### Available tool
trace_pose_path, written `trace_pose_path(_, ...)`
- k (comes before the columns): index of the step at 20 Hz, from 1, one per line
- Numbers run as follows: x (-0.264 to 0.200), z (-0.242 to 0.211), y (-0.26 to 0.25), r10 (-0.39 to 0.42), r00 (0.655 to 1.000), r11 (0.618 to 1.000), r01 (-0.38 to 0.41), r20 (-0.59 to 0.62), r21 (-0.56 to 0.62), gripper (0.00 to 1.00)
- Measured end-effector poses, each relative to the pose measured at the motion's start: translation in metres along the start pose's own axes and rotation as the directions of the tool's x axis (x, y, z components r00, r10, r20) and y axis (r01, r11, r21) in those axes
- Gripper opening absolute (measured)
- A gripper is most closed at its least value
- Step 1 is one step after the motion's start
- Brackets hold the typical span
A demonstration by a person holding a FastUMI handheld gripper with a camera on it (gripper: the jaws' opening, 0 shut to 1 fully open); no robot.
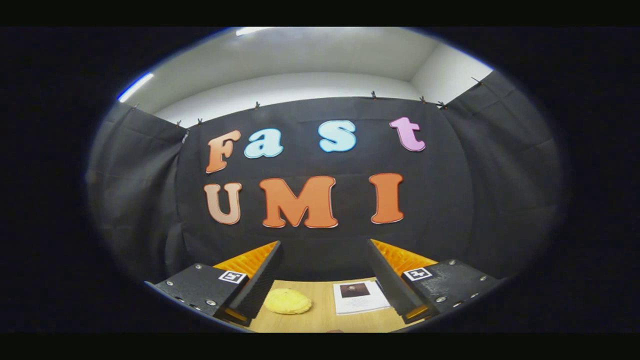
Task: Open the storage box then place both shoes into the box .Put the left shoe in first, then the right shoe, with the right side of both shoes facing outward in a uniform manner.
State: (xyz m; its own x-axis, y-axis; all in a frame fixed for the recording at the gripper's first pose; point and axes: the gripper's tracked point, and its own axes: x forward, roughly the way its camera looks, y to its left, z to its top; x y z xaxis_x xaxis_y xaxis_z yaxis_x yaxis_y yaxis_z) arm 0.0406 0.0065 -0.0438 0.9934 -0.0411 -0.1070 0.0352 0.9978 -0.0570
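My gripper (325,250) is held level above a wooden table (320,320) and faces the booth's back wall. Its two fingers (260,280) are spread wide apart with nothing between them, so it is open. Below the gap between the fingers, on the table, lie a yellow, rounded, fluffy thing (287,301) near the left finger and a white sheet with a dark picture (360,296) near the right finger.
The black cloth wall (450,200) closes off the far edge of the table and wraps round on both sides. Above it run a white wall and ceiling with strip lights (135,87).
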Motion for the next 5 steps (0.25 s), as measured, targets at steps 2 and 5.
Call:
trace_pose_path(2, -0.001, 0.001, -0.008, -0.017, 1.0, 0.999, 0.018, 0.006, -0.028, 0.98)
trace_pose_path(5, -0.006, -0.009, -0.013, -0.022, 0.999, 0.998, 0.02, -0.025, -0.053, 0.98)
